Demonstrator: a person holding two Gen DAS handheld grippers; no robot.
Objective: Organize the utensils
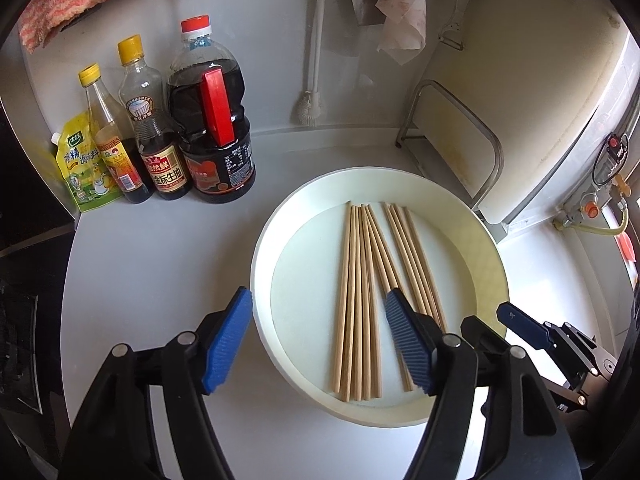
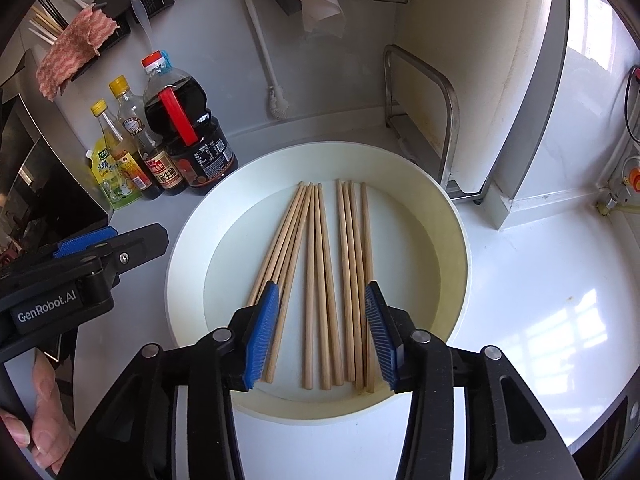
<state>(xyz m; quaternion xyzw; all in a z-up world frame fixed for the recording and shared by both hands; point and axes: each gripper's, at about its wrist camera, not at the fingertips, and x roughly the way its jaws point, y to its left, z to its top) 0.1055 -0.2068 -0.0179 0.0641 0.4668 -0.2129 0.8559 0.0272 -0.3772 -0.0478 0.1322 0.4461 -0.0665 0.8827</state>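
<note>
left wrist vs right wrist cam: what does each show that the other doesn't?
Left wrist only: a peeler hanging on the wall and a red knob on the gas line at right.

Right wrist only: the person's hand on the left hand-held gripper, and a rack of chopsticks top left.

Both: loose chopsticks in the white tray, sauce bottles, a dish brush, both hand-held grippers open and empty.

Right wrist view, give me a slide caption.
Open right gripper poised above wooden chopsticks lying in a white plate.
</note>
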